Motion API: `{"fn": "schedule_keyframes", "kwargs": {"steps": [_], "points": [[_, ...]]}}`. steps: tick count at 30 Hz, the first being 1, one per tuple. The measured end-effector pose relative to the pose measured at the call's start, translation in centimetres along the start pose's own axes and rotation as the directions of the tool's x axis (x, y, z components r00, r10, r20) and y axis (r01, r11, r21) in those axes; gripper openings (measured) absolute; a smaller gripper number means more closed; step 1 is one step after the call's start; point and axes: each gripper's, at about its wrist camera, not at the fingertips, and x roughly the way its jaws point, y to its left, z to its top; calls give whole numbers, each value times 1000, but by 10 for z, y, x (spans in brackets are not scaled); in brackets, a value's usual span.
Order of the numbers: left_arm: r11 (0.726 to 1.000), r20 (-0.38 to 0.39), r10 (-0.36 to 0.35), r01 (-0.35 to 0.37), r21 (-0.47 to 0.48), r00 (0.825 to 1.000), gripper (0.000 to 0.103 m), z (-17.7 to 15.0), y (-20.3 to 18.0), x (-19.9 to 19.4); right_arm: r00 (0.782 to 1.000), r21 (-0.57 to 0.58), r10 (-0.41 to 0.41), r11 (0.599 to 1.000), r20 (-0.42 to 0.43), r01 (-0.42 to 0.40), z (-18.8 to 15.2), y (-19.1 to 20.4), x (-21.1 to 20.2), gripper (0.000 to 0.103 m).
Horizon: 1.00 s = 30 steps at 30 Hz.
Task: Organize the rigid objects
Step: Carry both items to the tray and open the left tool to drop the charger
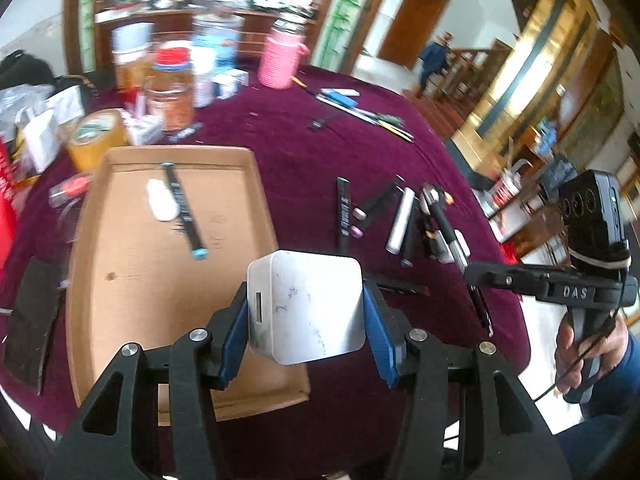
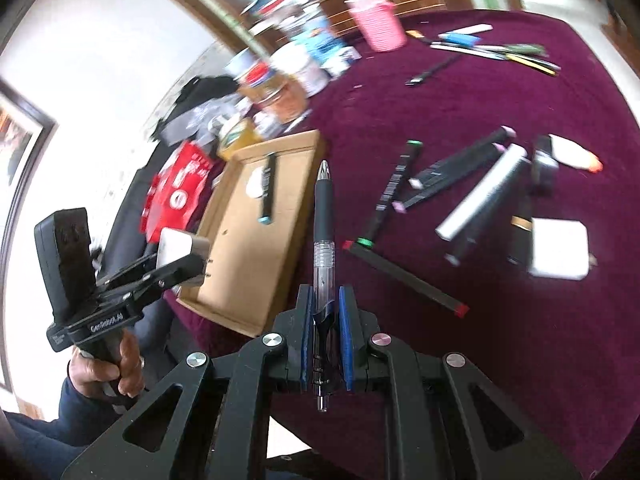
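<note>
My left gripper (image 1: 306,312) is shut on a white charger block (image 1: 306,304), held above the near right corner of a shallow cardboard tray (image 1: 132,280). In the tray lie a black marker with a blue tip (image 1: 184,210) and a small white piece (image 1: 161,201). My right gripper (image 2: 325,316) is shut on a black ballpoint pen (image 2: 323,216) whose tip points away, over the tray's right edge (image 2: 308,184). The right wrist view shows the left gripper (image 2: 176,268) with the charger block (image 2: 178,246) at the tray's near left. Several markers (image 2: 394,184) and a silver tube (image 2: 482,192) lie scattered on the maroon tablecloth (image 2: 480,92).
Jars (image 1: 170,88), a pink cup (image 1: 280,60), a tape roll (image 1: 96,136) and bags crowd the table's far left. More pens (image 1: 360,114) lie at the far side. A black pad (image 1: 32,320) lies left of the tray, a second white block (image 2: 560,248) at right. A person (image 1: 434,60) stands far off.
</note>
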Motion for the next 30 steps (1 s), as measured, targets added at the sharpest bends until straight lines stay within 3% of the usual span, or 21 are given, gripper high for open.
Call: {"fn": "schedule_keyframes", "kwargs": {"steps": [6,12,20,30], "points": [[992,14,90,-88,-88,996,52,-4,21,-18,993,-78,89,992,-74,-95,13,27,29,11],[981,17,149,-145,-126,989,52,-4,45,-30,987,-99,119,987,-107,-129,23,48,54,11],[995,9,86,-86,-48,996,52,17,89,-20,996,-57,54,997,-76,-59,43,77,92,11],[994,-71,27,-20,109,997,52,50,132,29,996,18,-60,998,-63,61,72,99,149,11]]}}
